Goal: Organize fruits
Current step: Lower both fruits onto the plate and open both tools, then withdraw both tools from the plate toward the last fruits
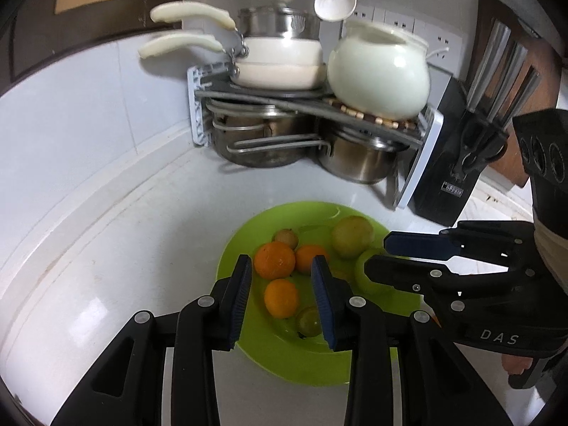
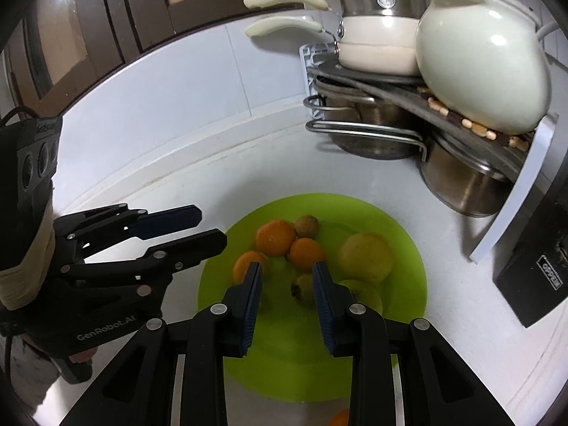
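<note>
A lime-green plate (image 1: 232, 245) (image 2: 408, 241) on the white counter holds three oranges (image 1: 275, 259) (image 2: 275, 236), a large yellow-green fruit (image 1: 352, 236) (image 2: 365, 257), a small brownish fruit (image 1: 285, 238) (image 2: 307, 225) and other green ones (image 1: 309, 321). My left gripper (image 1: 282, 261) (image 2: 213, 228) hovers over the plate's left side, its fingers slightly apart and empty. From the right, my right gripper (image 1: 377, 254) (image 2: 287, 266) hangs over the plate, jaws drawn to a narrow gap with nothing in it. Another orange (image 2: 339, 419) peeks out at the near edge.
A grey rack (image 1: 269, 97) behind the plate carries cream pans (image 1: 280, 60) and a pale ceramic pot (image 1: 378, 74), with steel pots (image 1: 358, 159) beneath. A black knife block (image 1: 447, 174) stands at right. A white spoon (image 1: 335, 0) hangs above.
</note>
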